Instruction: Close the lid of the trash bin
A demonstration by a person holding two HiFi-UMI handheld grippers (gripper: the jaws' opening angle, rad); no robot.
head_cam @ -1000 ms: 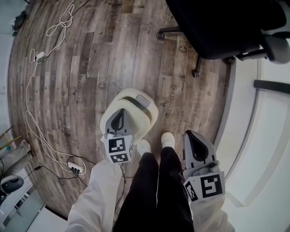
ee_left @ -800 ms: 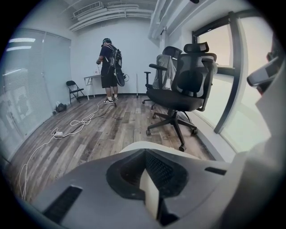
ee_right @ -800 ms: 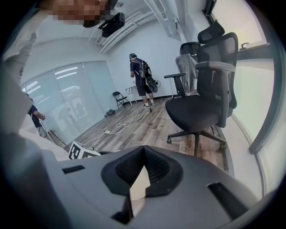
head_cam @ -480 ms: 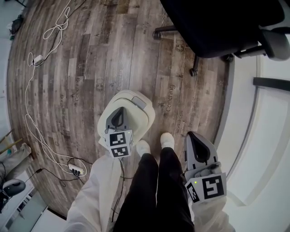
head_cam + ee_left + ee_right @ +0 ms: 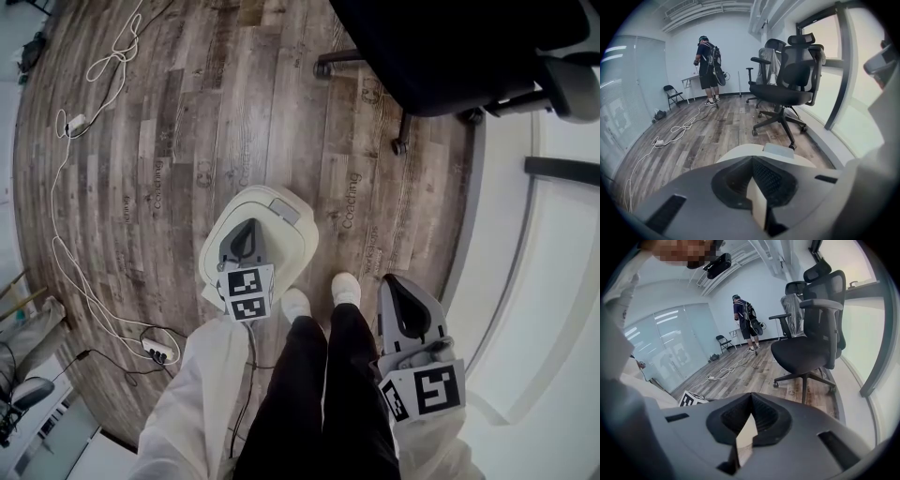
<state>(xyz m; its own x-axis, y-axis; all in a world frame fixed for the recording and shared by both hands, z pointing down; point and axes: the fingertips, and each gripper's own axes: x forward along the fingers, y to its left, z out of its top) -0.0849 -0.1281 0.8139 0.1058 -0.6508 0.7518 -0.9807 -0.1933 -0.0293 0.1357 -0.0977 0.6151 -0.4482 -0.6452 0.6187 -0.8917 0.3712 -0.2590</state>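
The cream trash bin (image 5: 291, 239) stands on the wood floor just ahead of my feet, its lid (image 5: 281, 208) lying down flat with a grey push patch at the far edge. My left gripper (image 5: 246, 234) hangs over the near part of the lid, jaws shut with nothing between them; whether it touches the lid is unclear. In the left gripper view the lid (image 5: 783, 152) shows just beyond the left gripper (image 5: 751, 161). My right gripper (image 5: 401, 295) is held low beside my right leg, shut and empty, and in its own view this gripper (image 5: 751, 401) points across the room.
A black office chair (image 5: 450, 56) stands at the far right, its wheeled base (image 5: 780, 123) just past the bin. White cables (image 5: 70, 187) and a power strip (image 5: 155, 352) lie at the left. A pale sill (image 5: 525, 281) runs along the right. Another person (image 5: 707, 70) stands at the far wall.
The left gripper and bin have shifted slightly up and left in the head view, and the lid now looks flatter on the bin's rim. The right gripper has hardly moved.
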